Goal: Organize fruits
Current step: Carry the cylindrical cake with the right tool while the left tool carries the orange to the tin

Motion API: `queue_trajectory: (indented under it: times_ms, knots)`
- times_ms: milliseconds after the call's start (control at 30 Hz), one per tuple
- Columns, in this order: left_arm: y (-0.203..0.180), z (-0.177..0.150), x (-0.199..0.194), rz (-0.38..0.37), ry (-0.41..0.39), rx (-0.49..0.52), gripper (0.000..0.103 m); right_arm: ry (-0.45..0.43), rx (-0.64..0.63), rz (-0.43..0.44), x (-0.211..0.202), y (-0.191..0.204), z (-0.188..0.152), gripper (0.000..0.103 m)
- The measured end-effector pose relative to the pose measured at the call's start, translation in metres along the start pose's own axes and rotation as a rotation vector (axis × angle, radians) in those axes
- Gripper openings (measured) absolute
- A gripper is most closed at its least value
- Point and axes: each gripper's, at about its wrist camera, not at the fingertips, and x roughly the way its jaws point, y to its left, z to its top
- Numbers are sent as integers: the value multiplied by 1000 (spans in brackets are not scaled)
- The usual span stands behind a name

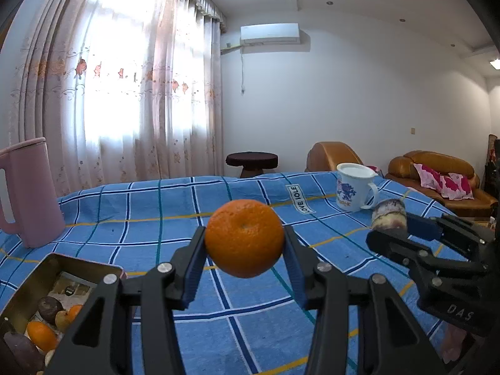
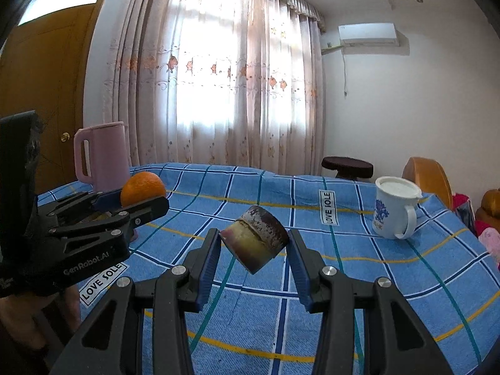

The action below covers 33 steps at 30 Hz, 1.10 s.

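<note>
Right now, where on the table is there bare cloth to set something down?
Bare checked cloth lies between the pink jug and the white mug, and under both grippers. Crowded: the tin tray beside the jug, already holding fruit.

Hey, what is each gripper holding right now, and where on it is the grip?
The left gripper pinches an orange across its widest sides. The right gripper clamps a short sugarcane piece, tilted, by its cut end and opposite side.
</note>
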Motion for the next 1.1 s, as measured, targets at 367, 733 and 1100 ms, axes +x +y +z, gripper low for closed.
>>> queue_trajectory:
  times_ms: [367, 733, 1100]
  knots:
    - [21, -4, -9, 9, 14, -29, 49, -3, -26, 30, 5, 21, 7, 45]
    - [54, -5, -30, 24, 39, -73, 49, 4, -40, 119, 19, 57, 30, 45]
    - [109, -4, -58, 119, 76, -104, 49, 18, -81, 255, 37, 118, 51, 45]
